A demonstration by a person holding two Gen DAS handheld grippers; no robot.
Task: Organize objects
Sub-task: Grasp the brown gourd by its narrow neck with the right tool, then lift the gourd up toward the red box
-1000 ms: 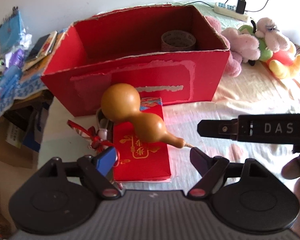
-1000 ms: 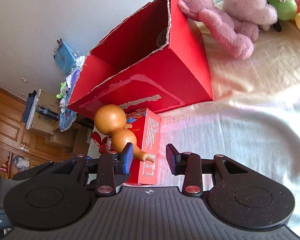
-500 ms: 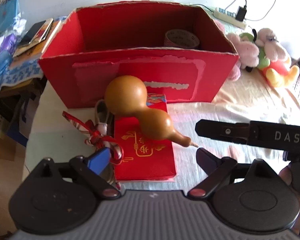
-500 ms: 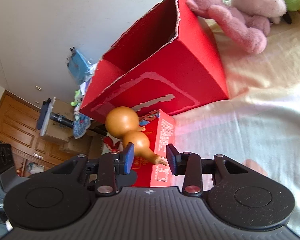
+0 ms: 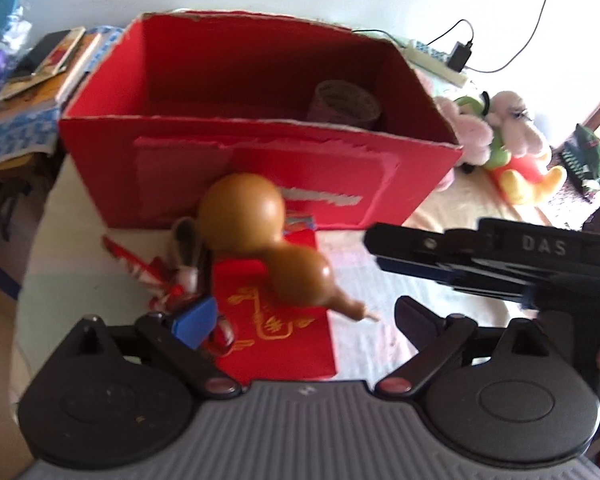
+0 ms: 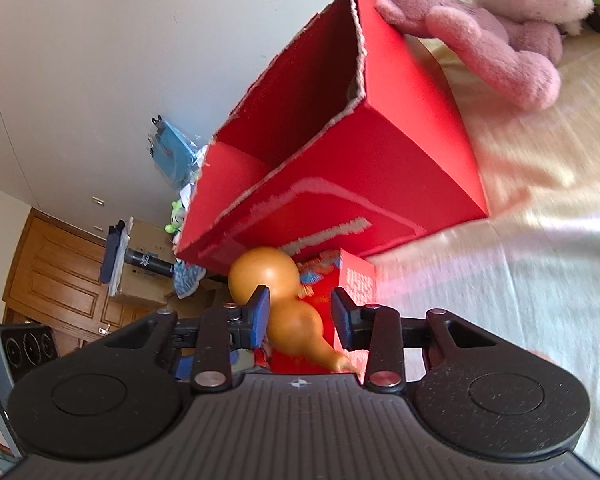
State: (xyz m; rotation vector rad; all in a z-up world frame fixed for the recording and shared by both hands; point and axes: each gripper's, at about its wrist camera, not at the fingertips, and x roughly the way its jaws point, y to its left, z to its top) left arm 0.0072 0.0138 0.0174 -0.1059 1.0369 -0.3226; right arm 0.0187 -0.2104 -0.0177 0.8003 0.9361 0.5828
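A tan gourd [image 5: 260, 240] lies on a flat red gift box [image 5: 276, 332] in front of a big open red cardboard box [image 5: 260, 172]. A tape roll [image 5: 346, 100] sits inside the big box. My left gripper [image 5: 306, 320] is open, low over the gift box, with the gourd's stem tip between its fingers. In the right wrist view the gourd [image 6: 296, 328] shows between the fingers of my open right gripper [image 6: 300, 314], its small bulb close to the left pad. The left wrist view puts the right gripper [image 5: 480, 256] slightly to the gourd's right.
A red tasselled ribbon [image 5: 160, 284] lies left of the gift box. Plush toys [image 5: 512, 152] sit right of the big box, a pink one [image 6: 492, 48] against its corner. Books [image 5: 48, 68] are stacked at the left; a power strip [image 5: 436, 60] lies behind. Pale cloth [image 6: 540, 280] covers the surface.
The right gripper has moved in toward the gourd, whose small bulb now shows between its fingers. The left gripper has shifted slightly. The gourd has stayed on the gift box.
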